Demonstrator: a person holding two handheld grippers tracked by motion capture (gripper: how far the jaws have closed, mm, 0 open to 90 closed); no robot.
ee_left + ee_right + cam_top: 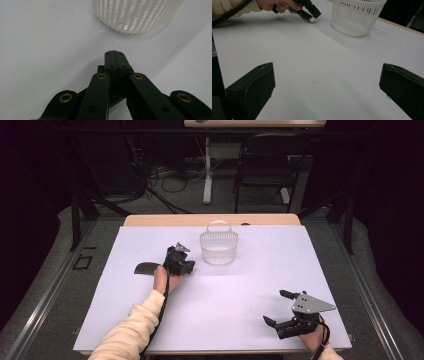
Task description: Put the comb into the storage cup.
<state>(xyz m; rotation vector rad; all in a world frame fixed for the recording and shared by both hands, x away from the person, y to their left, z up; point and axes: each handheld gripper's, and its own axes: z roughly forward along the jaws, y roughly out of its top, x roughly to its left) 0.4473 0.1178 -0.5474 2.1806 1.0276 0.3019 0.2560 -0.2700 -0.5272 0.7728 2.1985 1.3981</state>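
Basket [219,248], white slotted plastic with a hoop handle, stands on the white table [150,320] just ahead and right of the left gripper [186,268], whose jaws are pressed together on nothing; the right gripper [276,309] rests well apart near the table's near edge, jaws spread wide and empty. To take the basket cleanly, I judge the left jaws must first part, then close on the rim or handle rather than nudging the ribbed wall. High view shows a dark flat object [146,268] just left of the left hand; left gripper view shows the jaw seam fully closed.
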